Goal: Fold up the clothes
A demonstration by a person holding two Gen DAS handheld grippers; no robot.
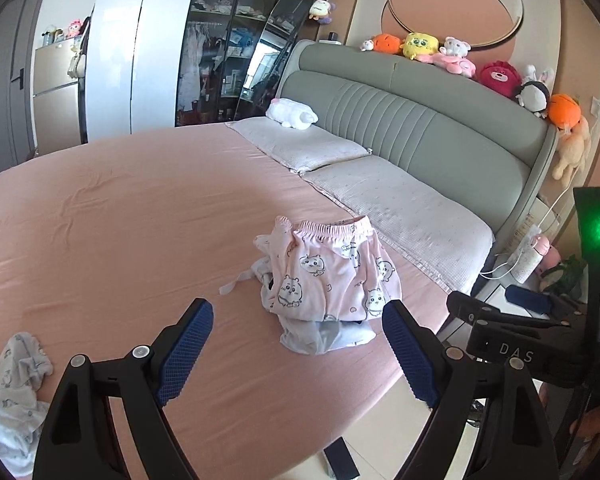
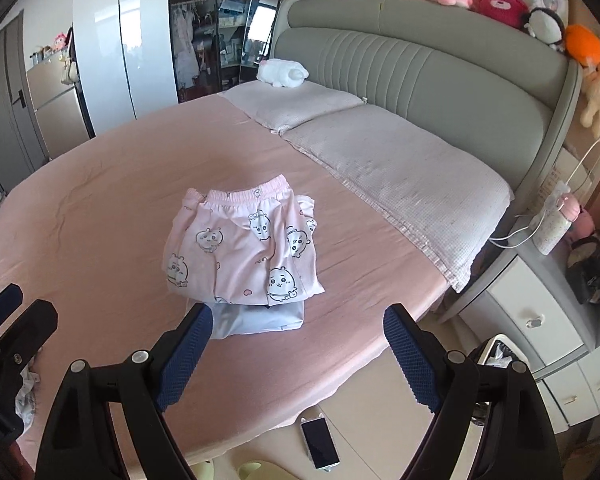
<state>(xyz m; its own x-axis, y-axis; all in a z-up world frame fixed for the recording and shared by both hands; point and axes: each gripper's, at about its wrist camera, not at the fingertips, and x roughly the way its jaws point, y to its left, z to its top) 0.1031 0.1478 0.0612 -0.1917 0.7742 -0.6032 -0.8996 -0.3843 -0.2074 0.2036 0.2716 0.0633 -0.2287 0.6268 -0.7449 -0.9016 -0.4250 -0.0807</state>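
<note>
Bed carries everything; pink sheet, two pillows along the headboard. Folded stack sits mid-bed near the front edge: pink printed shorts on top, pale blue piece under it, a bit skewed with a strap trailing out on the far side. Unfolded white garment lies crumpled at the bed's near-left corner, well apart from the stack. Phone on the floor below the edge.

Left gripper: fingers wide apart, nothing between them. Right gripper: same, apart and empty, both hovering above the bed short of the stack.

My read: stack is done, white garment is next. Pinch two corners or shoulders, lift, shake flat onto clear sheet before folding. Keep clear of the stack.
</note>
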